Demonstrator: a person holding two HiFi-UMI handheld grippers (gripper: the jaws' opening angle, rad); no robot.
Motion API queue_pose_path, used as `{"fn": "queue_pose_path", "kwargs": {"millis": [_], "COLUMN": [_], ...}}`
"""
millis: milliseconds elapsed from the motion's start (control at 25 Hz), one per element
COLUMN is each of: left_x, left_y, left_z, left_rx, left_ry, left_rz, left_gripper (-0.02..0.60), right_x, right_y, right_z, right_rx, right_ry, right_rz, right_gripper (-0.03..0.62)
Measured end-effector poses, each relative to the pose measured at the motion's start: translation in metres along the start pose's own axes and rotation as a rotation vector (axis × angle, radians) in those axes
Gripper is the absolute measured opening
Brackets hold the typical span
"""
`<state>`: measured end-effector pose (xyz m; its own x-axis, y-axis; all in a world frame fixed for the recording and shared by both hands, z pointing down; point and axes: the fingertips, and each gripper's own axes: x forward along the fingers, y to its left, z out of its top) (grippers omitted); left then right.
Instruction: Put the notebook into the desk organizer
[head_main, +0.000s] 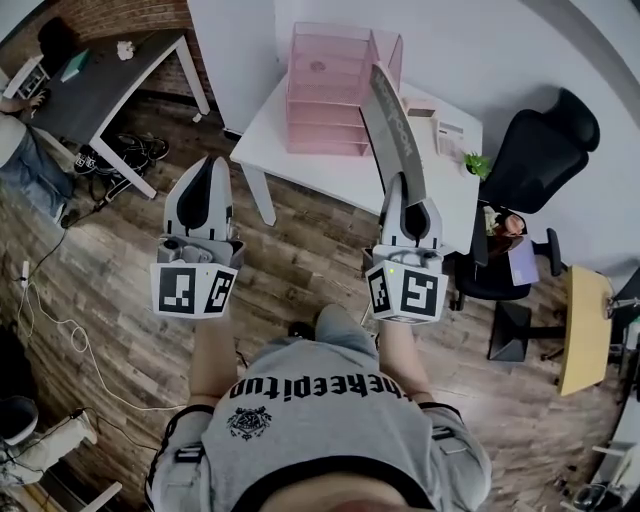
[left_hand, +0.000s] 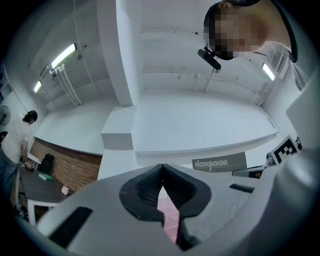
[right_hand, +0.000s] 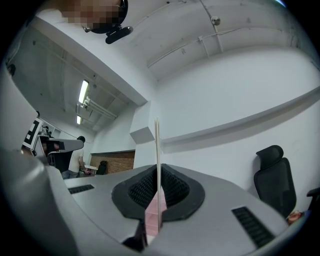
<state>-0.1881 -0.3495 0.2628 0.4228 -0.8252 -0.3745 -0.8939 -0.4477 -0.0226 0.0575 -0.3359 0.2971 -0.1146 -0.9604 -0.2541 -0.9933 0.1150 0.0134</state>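
- The notebook (head_main: 392, 125) is pinched edge-on between the clenched jaws of the right gripper (head_main: 408, 190), upright, likely so that it can slide in as a thin slab (its lettered cover faces left).
- It is held in the air, not yet inside the pink desk organizer (head_main: 325, 90) on the white table (head_main: 340, 178).
- The left gripper (head_main: 205, 170) is closed on nothing and held aside, apparently spare.

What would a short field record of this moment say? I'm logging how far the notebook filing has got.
right claw: shut on the notebook, gripping its edge
left claw: shut, empty
notebook: grey, held in the air, not yet filed
desk organizer: pink, on white table
office chair: black, beside table
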Motion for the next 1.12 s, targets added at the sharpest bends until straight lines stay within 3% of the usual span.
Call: {"fn": "queue_pose_path", "kwargs": {"millis": [840, 1120], "left_x": [0.063, 0.091], "left_y": [0.063, 0.082], "left_z": [-0.040, -0.051], "left_rx": [-0.004, -0.003], "left_ry": [0.022, 0.017], "left_rz": [0.040, 0.061], "left_gripper": [0.004, 0.003], "right_x": [0.129, 0.185], "right_y": [0.009, 0.009], "right_z": [-0.047, -0.062], "right_rx": [-0.256, -0.469], "right_ry": [0.077, 0.106], "right_rz": [0.038, 0.066], "right_gripper": [0.009, 0.009]}}
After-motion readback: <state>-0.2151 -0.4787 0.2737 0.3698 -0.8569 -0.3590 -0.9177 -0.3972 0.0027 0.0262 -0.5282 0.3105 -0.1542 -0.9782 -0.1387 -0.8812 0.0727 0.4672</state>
